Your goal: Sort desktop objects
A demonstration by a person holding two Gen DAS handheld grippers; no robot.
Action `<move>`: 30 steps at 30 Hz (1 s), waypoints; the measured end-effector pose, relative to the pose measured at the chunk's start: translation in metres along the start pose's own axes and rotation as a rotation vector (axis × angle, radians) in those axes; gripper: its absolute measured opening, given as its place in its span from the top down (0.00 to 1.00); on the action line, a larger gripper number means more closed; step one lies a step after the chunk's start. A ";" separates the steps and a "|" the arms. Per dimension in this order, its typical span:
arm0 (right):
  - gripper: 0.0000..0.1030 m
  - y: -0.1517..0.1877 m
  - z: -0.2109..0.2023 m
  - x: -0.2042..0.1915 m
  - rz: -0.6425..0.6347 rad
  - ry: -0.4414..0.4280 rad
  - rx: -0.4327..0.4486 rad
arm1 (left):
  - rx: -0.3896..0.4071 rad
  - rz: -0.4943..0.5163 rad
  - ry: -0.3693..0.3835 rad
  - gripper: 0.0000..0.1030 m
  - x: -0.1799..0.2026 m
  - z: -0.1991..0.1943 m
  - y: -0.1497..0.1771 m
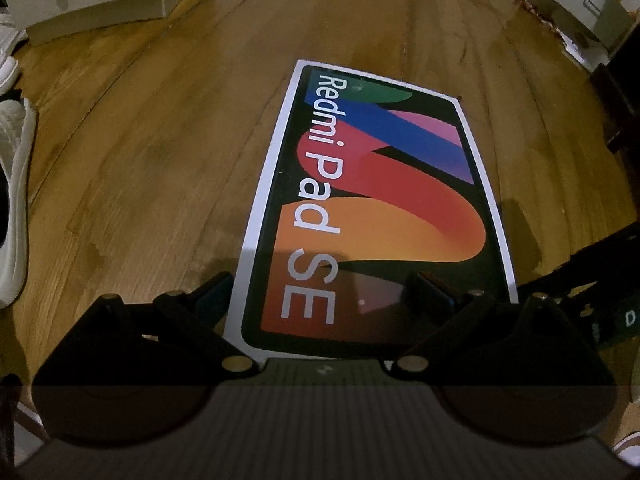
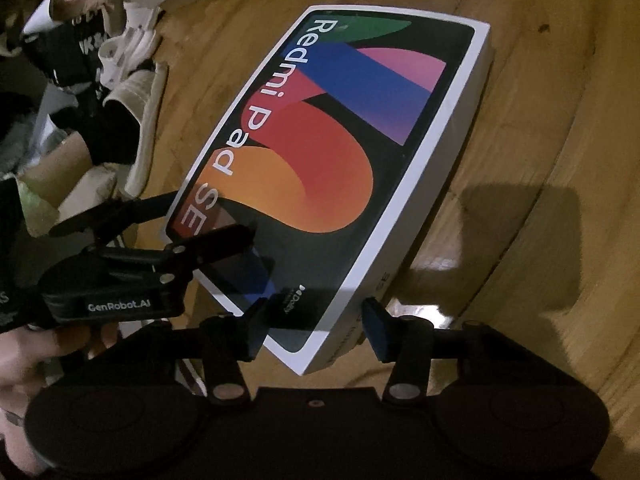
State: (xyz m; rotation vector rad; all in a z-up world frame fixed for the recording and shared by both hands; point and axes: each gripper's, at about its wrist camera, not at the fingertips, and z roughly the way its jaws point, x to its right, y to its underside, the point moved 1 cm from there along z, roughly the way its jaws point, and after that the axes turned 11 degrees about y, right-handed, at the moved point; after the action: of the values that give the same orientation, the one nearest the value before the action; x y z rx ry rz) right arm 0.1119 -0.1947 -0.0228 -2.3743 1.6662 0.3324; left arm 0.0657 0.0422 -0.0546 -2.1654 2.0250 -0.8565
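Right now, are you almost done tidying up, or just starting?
It looks like just the start. Nothing here looks sorted yet. In hand: the Redmi Pad SE box, with the right gripper open around its near corner and the left gripper open at its end. Left to do: lift the box off the wooden surface and put it away.

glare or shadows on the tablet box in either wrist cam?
Left wrist: dim; gripper shadow darkens the near end of the colourful Redmi Pad SE box; fisheye bows the wooden floor. Right wrist: bright glare patch on floor beside box, box shadow right.
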 end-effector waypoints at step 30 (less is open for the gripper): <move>0.30 -0.037 -0.005 0.036 0.415 -0.002 0.487 | 0.026 -0.095 0.155 0.07 -0.042 0.031 -0.069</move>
State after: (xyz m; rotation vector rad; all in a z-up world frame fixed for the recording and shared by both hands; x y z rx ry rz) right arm 0.1591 -0.2160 -0.0274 -1.6781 1.9620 -0.0131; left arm 0.1423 0.0814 -0.0679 -2.2626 1.9773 -1.0889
